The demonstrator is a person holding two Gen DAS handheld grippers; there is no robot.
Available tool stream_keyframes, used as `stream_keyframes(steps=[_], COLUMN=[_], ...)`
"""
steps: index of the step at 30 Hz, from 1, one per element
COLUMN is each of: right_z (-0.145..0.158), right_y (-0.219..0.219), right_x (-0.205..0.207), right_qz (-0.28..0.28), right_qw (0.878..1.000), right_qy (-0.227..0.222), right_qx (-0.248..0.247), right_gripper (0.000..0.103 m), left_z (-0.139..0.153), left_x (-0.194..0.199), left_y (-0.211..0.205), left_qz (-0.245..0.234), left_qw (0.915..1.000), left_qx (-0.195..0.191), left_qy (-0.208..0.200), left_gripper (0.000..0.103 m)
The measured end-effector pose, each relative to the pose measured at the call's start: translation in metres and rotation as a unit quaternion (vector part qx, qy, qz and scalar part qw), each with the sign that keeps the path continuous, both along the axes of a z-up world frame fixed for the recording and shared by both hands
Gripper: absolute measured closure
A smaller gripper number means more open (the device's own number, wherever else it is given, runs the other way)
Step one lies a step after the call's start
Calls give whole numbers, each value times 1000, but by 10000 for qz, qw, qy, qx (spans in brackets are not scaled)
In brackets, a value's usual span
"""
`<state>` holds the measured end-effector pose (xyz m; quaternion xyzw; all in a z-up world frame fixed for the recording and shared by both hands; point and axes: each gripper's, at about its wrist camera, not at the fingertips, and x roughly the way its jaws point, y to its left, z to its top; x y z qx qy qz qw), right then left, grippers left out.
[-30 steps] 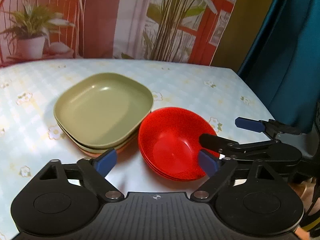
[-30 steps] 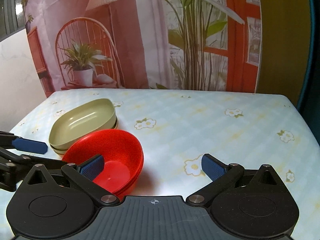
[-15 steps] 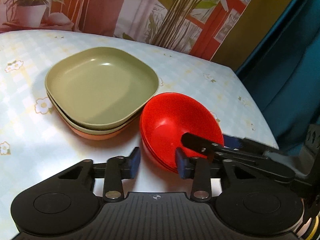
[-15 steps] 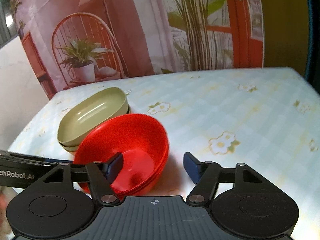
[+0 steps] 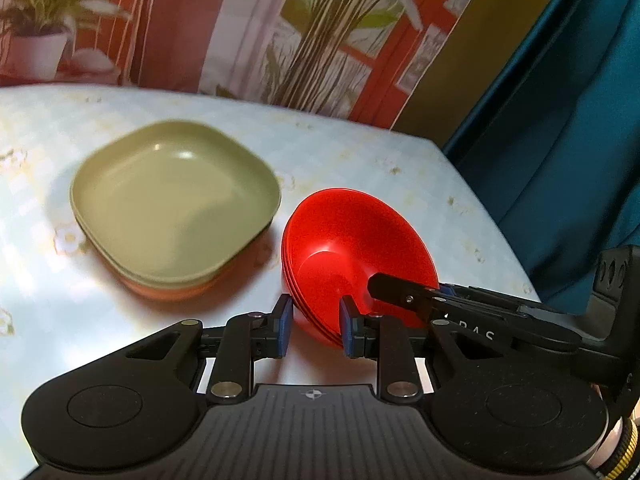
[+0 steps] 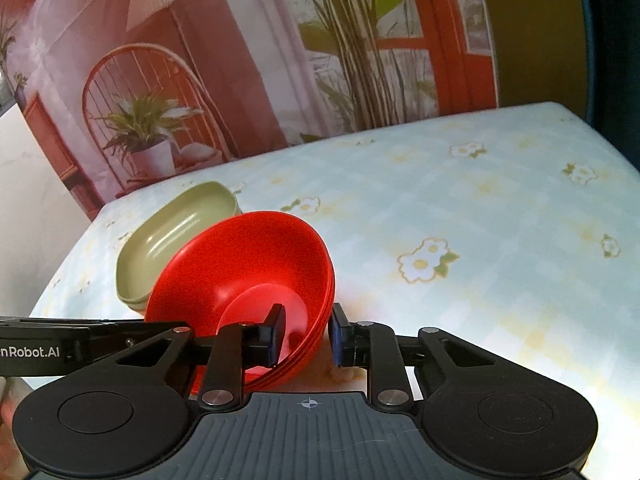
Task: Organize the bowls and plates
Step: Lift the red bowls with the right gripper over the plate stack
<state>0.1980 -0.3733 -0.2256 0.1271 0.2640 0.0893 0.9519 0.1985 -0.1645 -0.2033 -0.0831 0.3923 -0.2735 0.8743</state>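
Tongs on both sides pinch the red bowl stack's near rim: left tongs [image 5: 312,326], right tongs [image 6: 306,334], red bowl stack [image 5: 352,256]. Two grips likely keep the stack steady, tilted beside the green plates [image 5: 172,200] on the desk [image 6: 480,208].

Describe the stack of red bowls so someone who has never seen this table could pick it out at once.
On the floral tablecloth, find the stack of square green plates. Just to its right in the left wrist view sits the stack of red bowls, tilted, its near rim between the jaws of the left gripper and the right gripper. It is the only round, bright red thing there.
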Motion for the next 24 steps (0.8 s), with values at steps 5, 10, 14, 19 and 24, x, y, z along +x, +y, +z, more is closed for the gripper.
stream_keyframes(steps=[5, 10, 14, 19, 24], right_z=[19, 41, 51, 55, 54], right_y=[7, 28, 48, 73, 92], right_x=[6, 25, 43, 64, 83], right_qz=[121, 406, 636, 769, 874], right_qw=[9998, 9986, 9972, 9961, 9948], right_qy=[-152, -292, -298, -252, -167], right_qx=[-79, -143, -255, -363, -488], right_gripper=[82, 82, 82, 82, 82], left_z=[15, 28, 36, 37, 31], left_x=[5, 15, 26, 44, 60], left_y=[13, 34, 48, 59, 71], left_qz=[165, 445, 581, 677, 722], left_qw=[9997, 9986, 9978, 9973, 9972], left_qx=[-61, -96, -99, 37, 132], left_qy=[-152, -256, -292, -272, -159], left_gripper=[77, 77, 77, 77, 77])
